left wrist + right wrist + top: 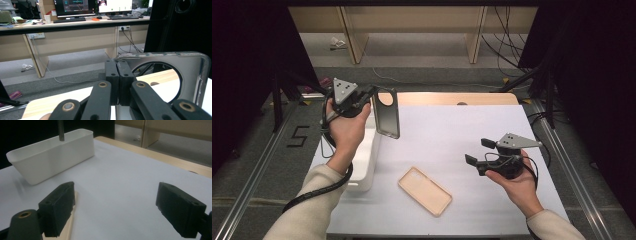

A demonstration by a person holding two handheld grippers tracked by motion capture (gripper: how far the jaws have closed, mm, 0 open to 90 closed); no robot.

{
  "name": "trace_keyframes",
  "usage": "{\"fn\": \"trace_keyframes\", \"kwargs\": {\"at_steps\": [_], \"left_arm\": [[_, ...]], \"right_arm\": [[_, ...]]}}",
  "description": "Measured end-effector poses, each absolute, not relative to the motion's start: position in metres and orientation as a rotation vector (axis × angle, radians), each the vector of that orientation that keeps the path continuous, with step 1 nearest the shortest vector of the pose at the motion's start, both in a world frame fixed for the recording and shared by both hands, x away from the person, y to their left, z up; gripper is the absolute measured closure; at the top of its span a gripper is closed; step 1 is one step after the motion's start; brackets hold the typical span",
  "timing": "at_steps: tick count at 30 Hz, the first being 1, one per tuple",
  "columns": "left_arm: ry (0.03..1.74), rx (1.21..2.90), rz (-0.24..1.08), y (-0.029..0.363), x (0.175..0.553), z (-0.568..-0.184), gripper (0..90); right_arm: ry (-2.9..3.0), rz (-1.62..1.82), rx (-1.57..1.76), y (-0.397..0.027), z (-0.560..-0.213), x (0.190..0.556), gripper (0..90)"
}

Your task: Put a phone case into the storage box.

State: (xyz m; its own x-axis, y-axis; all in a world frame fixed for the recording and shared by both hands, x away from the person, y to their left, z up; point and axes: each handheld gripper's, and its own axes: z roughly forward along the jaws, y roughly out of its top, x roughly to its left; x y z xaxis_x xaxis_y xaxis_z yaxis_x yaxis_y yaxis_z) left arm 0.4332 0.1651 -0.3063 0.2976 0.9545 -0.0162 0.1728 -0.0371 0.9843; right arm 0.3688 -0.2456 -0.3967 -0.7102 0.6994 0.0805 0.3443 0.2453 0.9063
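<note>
Nearest the person, a beige phone case point(425, 191) lies flat on the white-covered desk point(452, 135), its hollow side up. The right tongs point(476, 151) hover above the desk with jaws spread wide and nothing between them; the right gripper view places the beige case's edge point(72, 220) beside one jaw. Farther off, the left tongs point(373, 95) are clamped on the rim of a dark phone case point(386, 112), held upright in the air over the white bin point(367, 160). The left gripper view reveals its round camera cutout point(160, 80) and scuffed, glossy frame.
</note>
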Motion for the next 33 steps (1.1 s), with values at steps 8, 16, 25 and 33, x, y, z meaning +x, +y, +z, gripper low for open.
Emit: {"fn": "trace_keyframes", "kwargs": {"at_steps": [8, 16, 25, 33], "left_arm": [[1.113, 1.475, 0.918, 0.173, 0.439, -0.306, 88.4], [1.131, 1.466, 0.932, 0.183, 0.445, -0.303, 88.4], [1.141, 1.474, 0.963, 0.191, 0.451, -0.304, 88.4], [1.166, 1.473, 0.974, 0.198, 0.457, -0.307, 88.4]], "right_arm": [[2.184, 1.453, 0.962, -0.246, -0.397, 0.369, 16.6], [2.184, 1.455, 0.963, -0.245, -0.397, 0.369, 16.6], [2.184, 1.454, 0.961, -0.245, -0.397, 0.369, 16.7], [2.188, 1.449, 0.961, -0.246, -0.397, 0.369, 16.8]]}}
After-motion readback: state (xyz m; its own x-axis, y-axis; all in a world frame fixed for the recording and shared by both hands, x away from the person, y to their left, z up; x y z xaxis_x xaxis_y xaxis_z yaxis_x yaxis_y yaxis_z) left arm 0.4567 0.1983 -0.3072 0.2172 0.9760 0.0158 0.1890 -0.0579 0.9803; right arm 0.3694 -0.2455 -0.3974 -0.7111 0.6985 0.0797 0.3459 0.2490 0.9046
